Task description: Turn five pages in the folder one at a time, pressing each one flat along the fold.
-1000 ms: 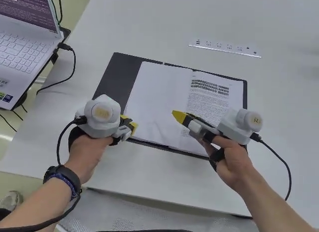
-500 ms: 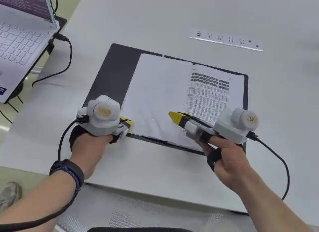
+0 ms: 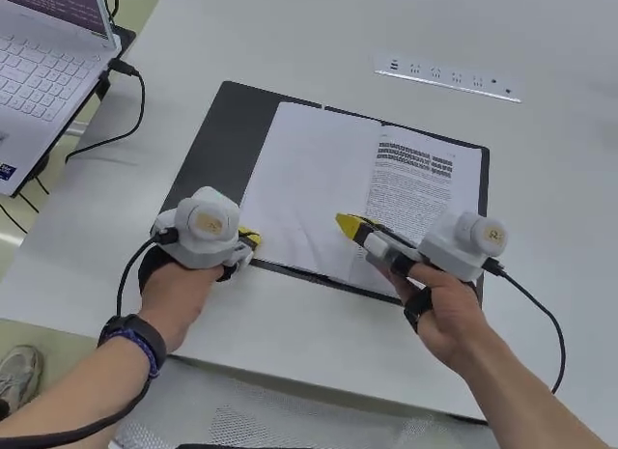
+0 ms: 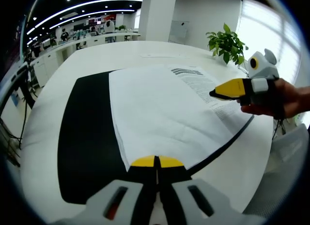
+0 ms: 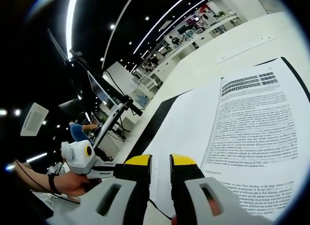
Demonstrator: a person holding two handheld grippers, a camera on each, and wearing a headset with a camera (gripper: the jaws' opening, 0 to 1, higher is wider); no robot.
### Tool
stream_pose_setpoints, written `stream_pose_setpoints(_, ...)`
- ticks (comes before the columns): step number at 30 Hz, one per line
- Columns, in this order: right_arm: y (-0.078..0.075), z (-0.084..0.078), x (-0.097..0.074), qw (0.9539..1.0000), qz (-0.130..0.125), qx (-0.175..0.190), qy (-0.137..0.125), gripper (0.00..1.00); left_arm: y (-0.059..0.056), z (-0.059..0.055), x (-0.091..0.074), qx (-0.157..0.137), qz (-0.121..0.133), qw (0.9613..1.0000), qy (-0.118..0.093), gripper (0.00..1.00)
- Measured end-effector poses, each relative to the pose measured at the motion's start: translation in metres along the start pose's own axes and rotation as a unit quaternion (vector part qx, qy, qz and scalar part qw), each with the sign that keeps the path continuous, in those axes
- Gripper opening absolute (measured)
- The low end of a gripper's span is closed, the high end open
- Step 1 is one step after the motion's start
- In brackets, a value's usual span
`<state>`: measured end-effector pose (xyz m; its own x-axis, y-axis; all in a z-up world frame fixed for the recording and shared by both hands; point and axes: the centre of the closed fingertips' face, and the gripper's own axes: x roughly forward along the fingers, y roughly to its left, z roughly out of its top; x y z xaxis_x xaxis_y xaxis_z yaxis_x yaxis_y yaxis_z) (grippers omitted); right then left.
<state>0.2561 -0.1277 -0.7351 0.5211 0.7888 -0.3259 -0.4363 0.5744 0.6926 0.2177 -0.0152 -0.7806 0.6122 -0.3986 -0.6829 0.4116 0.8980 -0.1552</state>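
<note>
The black folder (image 3: 217, 145) lies open on the white table, with a blank white page (image 3: 314, 179) on the left and a printed page (image 3: 420, 188) on the right. My left gripper (image 3: 247, 240) is shut, its yellow tips (image 4: 156, 161) resting at the near left corner of the blank page (image 4: 160, 109); whether paper is pinched between them I cannot tell. My right gripper (image 3: 344, 222) points left, low over the near end of the fold. Its jaws (image 5: 161, 162) stand a narrow gap apart with nothing between them, beside the printed page (image 5: 252, 118).
A laptop (image 3: 39, 72) with a black cable (image 3: 130, 111) sits at the far left. A power strip (image 3: 449, 79) is set into the table beyond the folder. The table's near edge (image 3: 319, 377) runs just under both hands.
The head camera has shifted slightly. Both grippers stay at the folder's near edge, and the left one has settled a little closer to the page corner.
</note>
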Motion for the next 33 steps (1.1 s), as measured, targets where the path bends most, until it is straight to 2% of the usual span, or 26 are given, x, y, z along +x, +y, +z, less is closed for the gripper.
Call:
stream_pose_setpoints(6, -0.017, 0.018, 0.007, 0.9998, -0.017, 0.006, -0.013, 0.11, 0.0, 0.0, -0.001, -0.007, 0.0, 1.0, -0.004, 0.0)
stream_pose_setpoints(10, -0.032, 0.032, 0.016, 0.9993, -0.026, 0.009, -0.025, 0.05, 0.0, 0.001, 0.0, -0.008, 0.0, 1.0, -0.002, 0.0)
stream_pose_setpoints(13, -0.042, 0.038, 0.026, 0.9994, -0.032, -0.007, -0.011, 0.02, 0.0, 0.0, 0.0, -0.01, 0.0, 0.9999, 0.0, 0.0)
stream_pose_setpoints(17, -0.053, 0.044, 0.032, 0.9993, -0.035, -0.004, -0.012, 0.0, 0.0, 0.0, 0.0, -0.006, -0.005, 1.0, 0.004, 0.0)
stream_pose_setpoints(27, -0.057, 0.037, 0.035, 0.9987, -0.051, -0.001, -0.004, 0.0, 0.002, 0.0, 0.003, -0.009, -0.004, 0.9999, 0.008, 0.0)
stream_pose_setpoints(31, -0.058, 0.042, 0.039, 0.9986, -0.051, 0.002, -0.011, 0.0, 0.002, 0.0, 0.004, -0.009, -0.003, 0.9999, 0.01, 0.0)
stream_pose_setpoints(33, -0.062, 0.048, 0.042, 0.9981, -0.058, 0.005, -0.023, 0.0, 0.002, 0.0, 0.004, -0.01, -0.002, 0.9999, 0.009, 0.0)
